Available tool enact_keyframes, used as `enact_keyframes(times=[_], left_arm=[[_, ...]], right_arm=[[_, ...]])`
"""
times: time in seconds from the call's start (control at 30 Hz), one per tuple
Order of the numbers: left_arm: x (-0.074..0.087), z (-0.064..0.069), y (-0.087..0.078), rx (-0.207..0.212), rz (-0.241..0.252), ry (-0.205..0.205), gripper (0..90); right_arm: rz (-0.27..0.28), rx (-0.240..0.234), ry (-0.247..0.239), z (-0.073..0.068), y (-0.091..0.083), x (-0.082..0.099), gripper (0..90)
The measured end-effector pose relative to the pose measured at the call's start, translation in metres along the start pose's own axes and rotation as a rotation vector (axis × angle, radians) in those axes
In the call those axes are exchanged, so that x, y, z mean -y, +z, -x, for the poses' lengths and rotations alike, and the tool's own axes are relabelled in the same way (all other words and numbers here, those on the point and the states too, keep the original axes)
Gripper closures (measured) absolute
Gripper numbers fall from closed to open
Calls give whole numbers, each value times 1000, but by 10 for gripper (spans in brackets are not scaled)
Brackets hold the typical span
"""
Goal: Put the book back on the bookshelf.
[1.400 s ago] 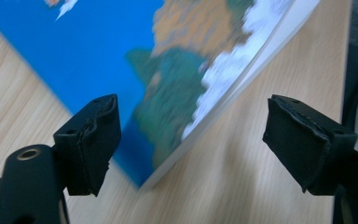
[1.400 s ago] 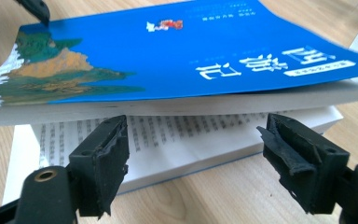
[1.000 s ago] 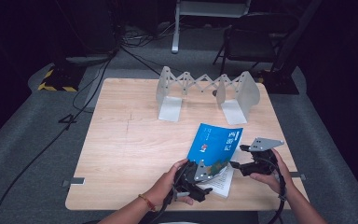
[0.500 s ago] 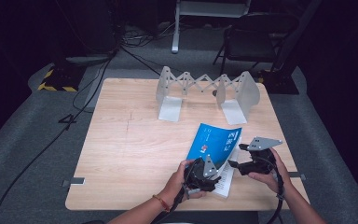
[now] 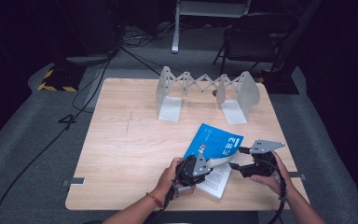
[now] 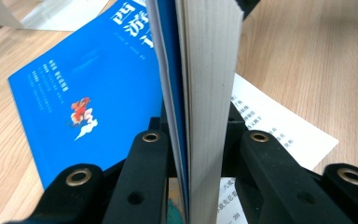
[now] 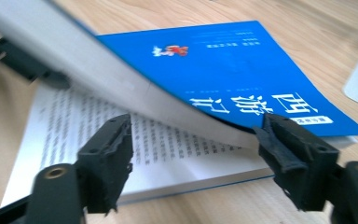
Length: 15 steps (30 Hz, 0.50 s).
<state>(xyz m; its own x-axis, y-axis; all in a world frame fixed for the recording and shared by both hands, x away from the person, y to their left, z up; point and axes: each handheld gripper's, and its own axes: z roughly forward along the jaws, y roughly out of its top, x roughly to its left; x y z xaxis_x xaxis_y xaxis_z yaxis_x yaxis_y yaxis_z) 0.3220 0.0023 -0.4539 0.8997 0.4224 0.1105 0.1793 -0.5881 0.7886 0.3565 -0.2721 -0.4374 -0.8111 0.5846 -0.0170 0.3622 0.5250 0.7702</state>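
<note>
A blue-covered paperback book [image 5: 214, 143] lies near the front right of the wooden table [image 5: 130, 140], partly opened. My left gripper [image 5: 204, 164] is shut on a thick wad of its front pages and cover [image 6: 200, 93], holding them lifted off the printed page [image 5: 218, 178] below. In the right gripper view the raised pages [image 7: 135, 88] arch over printed text [image 7: 102, 126]. My right gripper [image 5: 235, 159] stands open at the book's right edge; its jaws straddle that edge without gripping it.
A grey accordion-style expanding book rack [image 5: 205, 91] stands at the back middle of the table. Cables [image 5: 74, 107] trail over the grey floor at left, and a dark chair [image 5: 256, 32] stands behind the table.
My left gripper has moved right and up with the book's front pages, lifting them further off the lower pages. The right gripper has edged slightly toward the book.
</note>
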Motion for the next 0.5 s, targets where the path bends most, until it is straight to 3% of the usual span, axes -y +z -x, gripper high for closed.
enact_keyframes(times=[0.13, 0.3, 0.5], left_arm=[[6, -10, -10, 23, 0, -12, 782], [14, -17, -20, 40, -4, -23, 773], [24, -28, -30, 57, -12, -26, 761]], right_arm=[[38, -42, -31, -4, -9, 1, 327], [103, -35, -77, -10, -15, -8, 335], [87, -43, -114, -12, -4, -15, 331]])
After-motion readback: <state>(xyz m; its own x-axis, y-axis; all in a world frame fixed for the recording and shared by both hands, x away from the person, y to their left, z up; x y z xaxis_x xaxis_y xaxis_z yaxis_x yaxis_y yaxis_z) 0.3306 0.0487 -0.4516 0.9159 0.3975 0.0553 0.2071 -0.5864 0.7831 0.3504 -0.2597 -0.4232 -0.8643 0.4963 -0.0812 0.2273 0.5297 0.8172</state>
